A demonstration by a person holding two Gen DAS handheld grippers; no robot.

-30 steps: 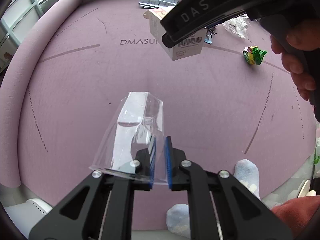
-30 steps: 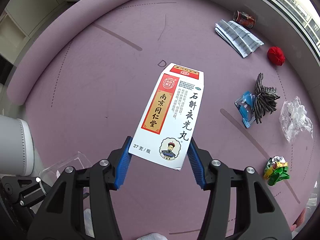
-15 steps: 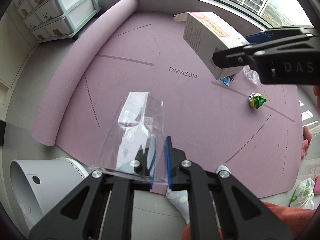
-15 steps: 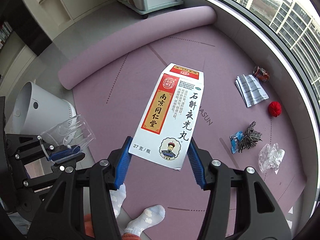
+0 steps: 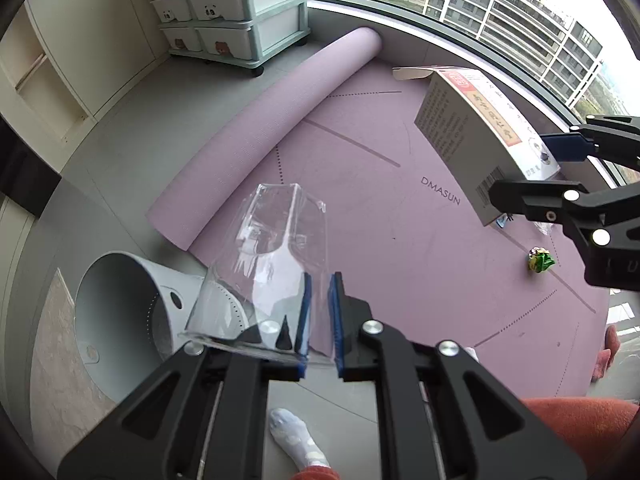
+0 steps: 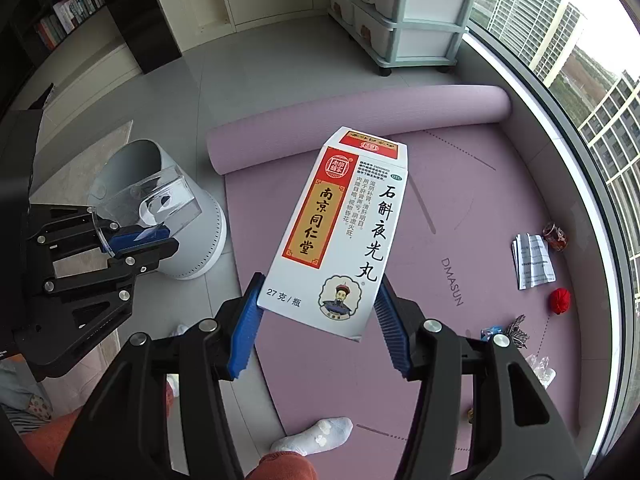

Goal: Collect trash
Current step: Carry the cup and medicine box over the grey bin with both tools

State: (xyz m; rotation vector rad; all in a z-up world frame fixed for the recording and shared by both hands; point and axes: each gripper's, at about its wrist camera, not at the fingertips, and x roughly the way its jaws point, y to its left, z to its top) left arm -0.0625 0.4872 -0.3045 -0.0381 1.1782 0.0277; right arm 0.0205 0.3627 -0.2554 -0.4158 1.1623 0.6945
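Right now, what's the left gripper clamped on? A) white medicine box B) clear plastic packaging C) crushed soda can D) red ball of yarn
B: in the left wrist view the left gripper has its blue pads pinched on a corner of the clear plastic packaging; the white medicine box sits in the right gripper, and the red ball of yarn and soda can lie on the purple mat.
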